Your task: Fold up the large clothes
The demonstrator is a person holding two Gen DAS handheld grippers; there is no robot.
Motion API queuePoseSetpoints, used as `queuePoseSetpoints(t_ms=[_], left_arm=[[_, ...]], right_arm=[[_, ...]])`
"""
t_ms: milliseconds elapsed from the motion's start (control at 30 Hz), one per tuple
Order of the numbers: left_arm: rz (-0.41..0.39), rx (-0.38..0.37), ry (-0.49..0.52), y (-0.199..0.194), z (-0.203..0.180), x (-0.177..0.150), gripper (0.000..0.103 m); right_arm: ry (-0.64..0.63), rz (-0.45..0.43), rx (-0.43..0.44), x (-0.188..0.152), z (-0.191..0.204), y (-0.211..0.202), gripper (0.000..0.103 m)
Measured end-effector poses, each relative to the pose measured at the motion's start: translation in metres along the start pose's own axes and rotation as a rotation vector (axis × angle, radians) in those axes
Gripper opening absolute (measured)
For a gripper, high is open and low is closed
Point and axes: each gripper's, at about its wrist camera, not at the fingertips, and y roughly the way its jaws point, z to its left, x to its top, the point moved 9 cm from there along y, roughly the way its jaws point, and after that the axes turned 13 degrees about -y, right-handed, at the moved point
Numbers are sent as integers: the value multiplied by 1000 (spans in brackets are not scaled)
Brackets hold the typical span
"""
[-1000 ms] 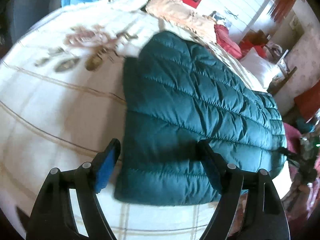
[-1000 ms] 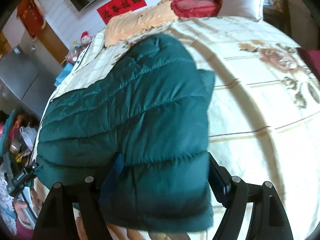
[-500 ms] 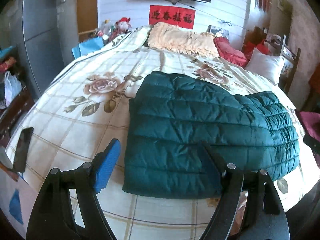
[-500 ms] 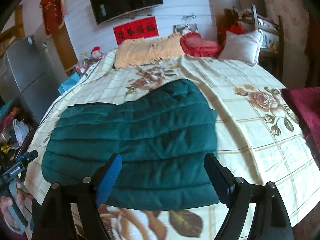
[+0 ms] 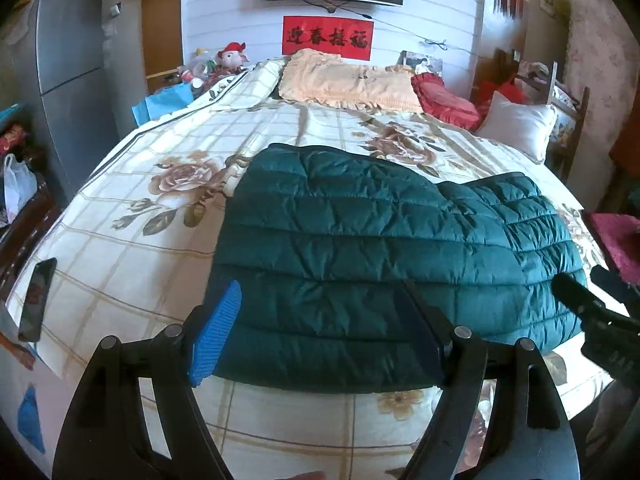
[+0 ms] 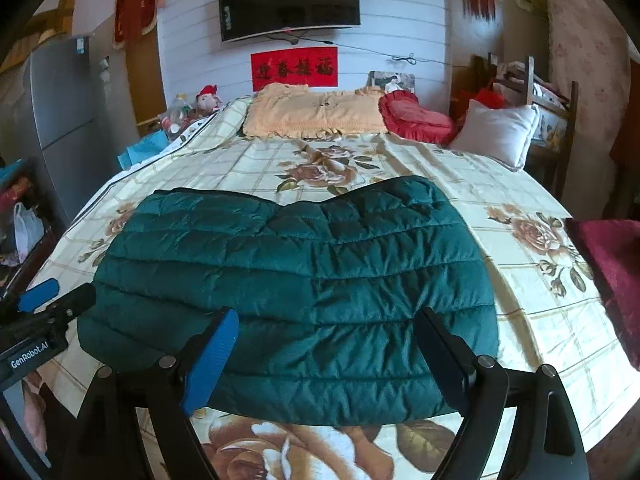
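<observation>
A dark green quilted down jacket (image 5: 380, 248) lies folded flat near the foot of the bed, also in the right wrist view (image 6: 296, 280). My left gripper (image 5: 320, 332) is open and empty, held above the jacket's near left edge. My right gripper (image 6: 324, 356) is open and empty above the jacket's near right part. The right gripper's body shows at the right edge of the left wrist view (image 5: 600, 320); the left gripper shows at the left edge of the right wrist view (image 6: 44, 312).
The bed's floral checked cover (image 5: 132, 220) carries a peach blanket (image 5: 348, 84), a red cushion (image 5: 444, 96) and a white pillow (image 5: 516, 124) at the head. A phone (image 5: 38, 298) lies at the left edge. A dark red cloth (image 6: 608, 272) lies right.
Both grippers have pulled back and up from the jacket and levelled out, so the whole bed and back wall have come into view. The jacket lies still.
</observation>
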Motion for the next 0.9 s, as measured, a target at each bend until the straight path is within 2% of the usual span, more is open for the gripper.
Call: queuePoseSetpoints(t_ms=[300,900], left_arm=[[0,44,5,8,2,-2,80],[15,36,21,21,-8,-3,80]], right_arm=[[25,8,33,-1,9,9,87],[-3,-5,5,6,13,16,87]])
